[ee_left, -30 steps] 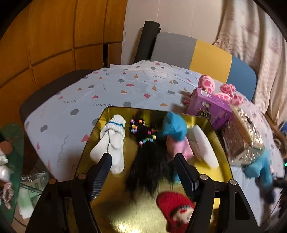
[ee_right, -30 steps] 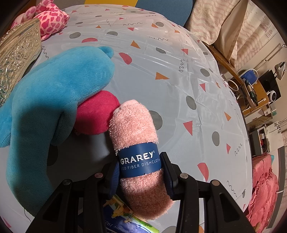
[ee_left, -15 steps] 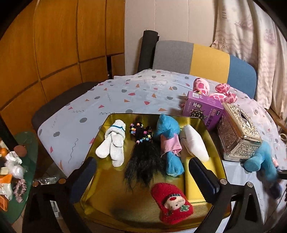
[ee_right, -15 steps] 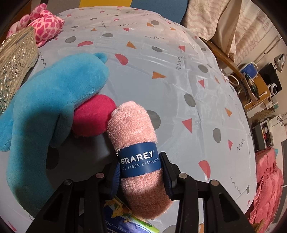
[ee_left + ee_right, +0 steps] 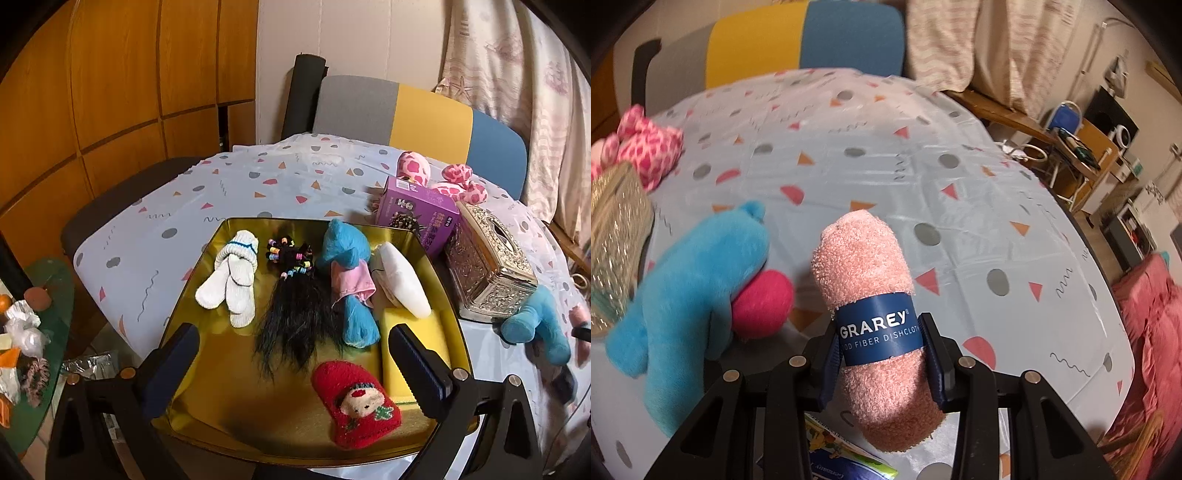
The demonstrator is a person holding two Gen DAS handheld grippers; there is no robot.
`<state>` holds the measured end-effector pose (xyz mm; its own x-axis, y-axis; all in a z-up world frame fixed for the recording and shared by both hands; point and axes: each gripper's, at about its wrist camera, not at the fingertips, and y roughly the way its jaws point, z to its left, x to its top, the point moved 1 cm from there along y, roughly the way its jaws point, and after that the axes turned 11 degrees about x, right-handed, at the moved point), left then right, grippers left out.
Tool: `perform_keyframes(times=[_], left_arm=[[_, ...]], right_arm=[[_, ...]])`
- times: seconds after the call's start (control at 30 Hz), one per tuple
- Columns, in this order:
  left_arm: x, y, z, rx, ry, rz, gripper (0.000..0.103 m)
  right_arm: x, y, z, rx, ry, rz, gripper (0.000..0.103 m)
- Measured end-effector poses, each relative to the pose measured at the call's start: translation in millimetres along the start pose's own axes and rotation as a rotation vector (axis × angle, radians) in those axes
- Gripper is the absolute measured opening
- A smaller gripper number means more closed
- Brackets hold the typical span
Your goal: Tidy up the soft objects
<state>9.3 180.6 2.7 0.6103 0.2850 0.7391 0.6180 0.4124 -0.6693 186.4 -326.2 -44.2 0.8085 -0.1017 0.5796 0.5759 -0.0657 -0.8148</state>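
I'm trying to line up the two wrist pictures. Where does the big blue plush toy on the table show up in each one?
Left wrist view: the blue plush toy lies at the right edge, on the tablecloth beside the gold tray.
Right wrist view: it fills the left side, beside the pink dishcloth roll held in the right gripper.
Shared landmark: the silver tissue box, next to the toy.

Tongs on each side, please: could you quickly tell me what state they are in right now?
Left tongs: open, holding nothing, above the gold tray.
Right tongs: closed on the pink dishcloth roll.

Left claw (image 5: pixel 293 363) gapes wide; right claw (image 5: pixel 882 354) is clamped, lifted above the surface.
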Motion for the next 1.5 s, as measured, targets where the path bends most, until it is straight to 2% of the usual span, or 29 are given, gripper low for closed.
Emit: perform_keyframes(times=[0.2, 0.33, 0.5, 0.6, 0.9, 1.03, 1.13, 1.3, 1.5], left_arm=[[-0.7, 1.7, 4.0, -0.006, 0.001, 0.000, 0.103], [-0.5, 4.2, 7.3, -0.022, -0.013, 0.005, 0.103], [-0.8, 5.4, 13.0, -0.028, -0.023, 0.003, 0.103], [1.3, 3.6, 23.1, -0.015, -0.038, -0.015, 0.103], [11.1, 6.4, 84.4, 0.051, -0.153, -0.026, 0.103], [10.3, 6.3, 105.0, 0.065, -0.206, -0.028, 0.103], [9.3, 6.5, 112.6, 0.050, -0.228, -0.021, 0.103], [11.2, 4.9, 120.3, 0.042, -0.242, -0.026, 0.103], [12.1, 7.1, 144.5, 0.054, -0.312, -0.014, 0.103]], right_arm=[[8.2, -34.4, -3.3, 0.053, 0.054, -0.096, 0.039], [17.3, -73.9, 8.8, 0.100, 0.023, -0.186, 0.039], [22.9, -117.8, 52.3, 0.206, -0.105, -0.256, 0.039], [21.1, -133.1, 90.4, 0.308, -0.186, -0.269, 0.039], [-11.2, -136.6, 199.7, 0.596, -0.357, -0.151, 0.039], [-27.8, -133.8, 254.9, 0.742, -0.453, -0.070, 0.039], [-43.4, -132.6, 290.2, 0.816, -0.512, -0.013, 0.039], [-71.0, -132.8, 350.1, 0.893, -0.636, 0.050, 0.039], [-88.7, -126.7, 397.2, 0.929, -0.648, 0.100, 0.039]])
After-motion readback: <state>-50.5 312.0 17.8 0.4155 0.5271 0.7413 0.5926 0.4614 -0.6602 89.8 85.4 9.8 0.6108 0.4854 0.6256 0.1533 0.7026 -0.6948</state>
